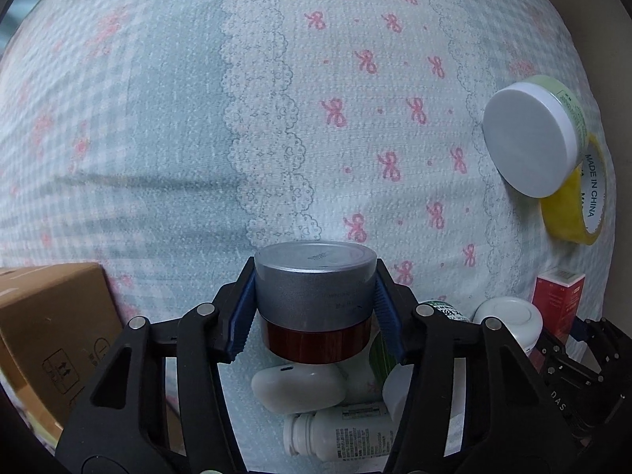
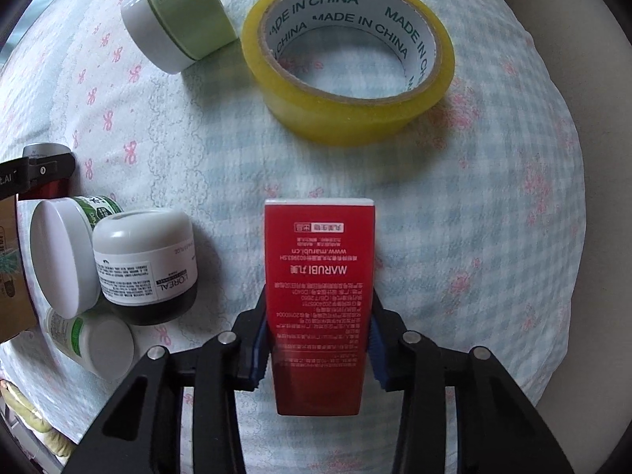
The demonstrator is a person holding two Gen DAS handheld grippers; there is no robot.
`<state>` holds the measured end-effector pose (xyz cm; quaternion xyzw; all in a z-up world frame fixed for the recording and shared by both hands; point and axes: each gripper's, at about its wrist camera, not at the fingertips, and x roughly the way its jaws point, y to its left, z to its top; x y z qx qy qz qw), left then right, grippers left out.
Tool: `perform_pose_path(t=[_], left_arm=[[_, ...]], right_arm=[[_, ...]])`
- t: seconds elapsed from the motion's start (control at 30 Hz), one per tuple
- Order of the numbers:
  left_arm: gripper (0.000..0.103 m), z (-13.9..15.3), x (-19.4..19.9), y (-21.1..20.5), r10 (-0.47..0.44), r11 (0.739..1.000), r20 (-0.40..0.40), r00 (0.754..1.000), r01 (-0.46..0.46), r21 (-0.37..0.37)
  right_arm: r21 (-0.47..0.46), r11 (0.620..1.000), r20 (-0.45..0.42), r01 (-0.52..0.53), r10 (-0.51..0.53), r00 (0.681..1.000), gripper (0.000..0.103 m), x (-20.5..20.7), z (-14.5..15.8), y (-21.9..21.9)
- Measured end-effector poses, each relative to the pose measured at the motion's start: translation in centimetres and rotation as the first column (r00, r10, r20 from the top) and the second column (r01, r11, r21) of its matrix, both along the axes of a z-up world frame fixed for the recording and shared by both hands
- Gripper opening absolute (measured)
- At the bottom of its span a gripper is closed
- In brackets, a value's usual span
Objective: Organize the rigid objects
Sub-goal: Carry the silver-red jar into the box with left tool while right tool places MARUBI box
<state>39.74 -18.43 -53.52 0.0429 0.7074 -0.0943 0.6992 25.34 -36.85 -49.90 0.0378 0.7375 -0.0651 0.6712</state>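
Pale gingham bedcover [image 1: 158, 126] lies bare left of silver-lidded red round jar [image 1: 314, 300], clamped by left gripper [image 1: 314, 308]; right gripper [image 2: 316, 335] grips red rectangular carton [image 2: 319, 296], w/ yellow tape roll [image 2: 347, 63] beyond.

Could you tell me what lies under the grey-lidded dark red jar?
The grey-lidded dark red jar, clamped in the left gripper, partly covers a white oval case and a white bottle below; the cloth directly beneath it is hidden.

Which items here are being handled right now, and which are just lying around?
In hand:
- silver-lidded jar, clamped in left gripper
- red box, clamped in right gripper

Lying about:
- tape roll
- green jar
- L'Oreal jar
- cardboard box
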Motion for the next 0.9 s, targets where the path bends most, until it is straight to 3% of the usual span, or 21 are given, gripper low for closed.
perform_pose_path(t=[0.2, 0.37, 0.67, 0.9], left_arm=[[0.05, 2.7, -1.1, -0.4, -0.01, 1.0, 0.056, 0.998, 0.012, -0.027], [0.05, 6.9, -2.0, -1.1, -0.03, 0.998, 0.107, 0.994, 0.035, -0.045], [0.05, 16.8, -6.2, 0.2, 0.0, 0.993, 0.201, 0.98, 0.024, -0.115], [0.05, 24.5, -9.3, 3.1, 0.037, 0.987, 0.264, 0.964, 0.006, -0.159]], right_arm=[[0.02, 1.0, 0.021, 0.021, -0.021, 1.0, 0.038, -0.6, 2.2, -1.1], [0.029, 0.999, 0.068, 0.043, -0.045, 0.997, 0.038, -1.6, 5.0, -1.8], [0.007, 0.999, 0.187, 0.032, -0.032, 0.982, 0.038, -3.3, 14.8, -2.4], [0.006, 0.999, 0.273, -0.047, 0.044, 0.961, 0.038, -2.1, 21.9, 1.6]])
